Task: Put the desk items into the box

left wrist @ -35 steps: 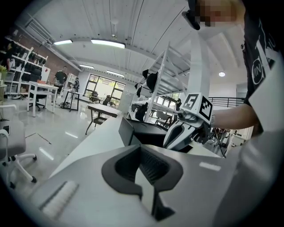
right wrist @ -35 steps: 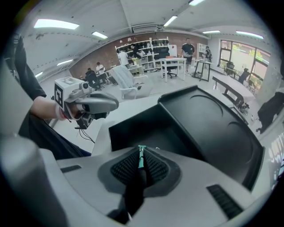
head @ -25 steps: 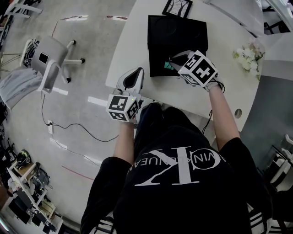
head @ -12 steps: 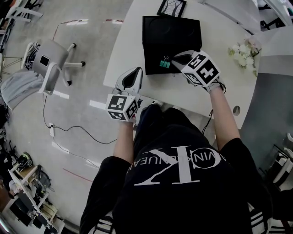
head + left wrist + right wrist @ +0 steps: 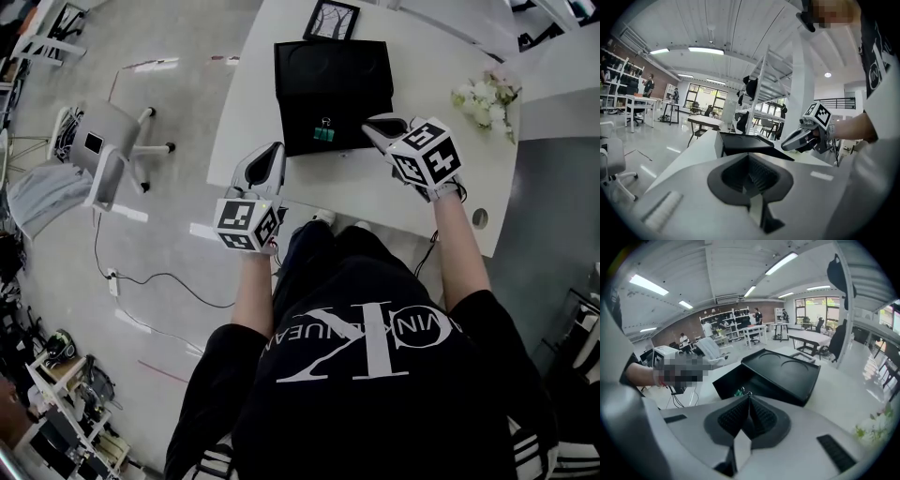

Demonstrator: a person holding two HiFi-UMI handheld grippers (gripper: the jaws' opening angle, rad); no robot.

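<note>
Lying inside the open black box (image 5: 333,75) on the white desk (image 5: 375,199): green binder clips (image 5: 324,134). Right gripper (image 5: 372,123) beside box, jaws clenched, empty. Left gripper (image 5: 271,152) likewise.

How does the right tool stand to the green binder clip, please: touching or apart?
Apart. The head view shows bare floor of the black box between the right tool and the green binder clip.

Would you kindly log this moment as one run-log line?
left gripper: shut, empty, at corner of desk | right gripper: shut, empty, beside box | green binder clip: inside box | picture frame: on desk behind box
</note>
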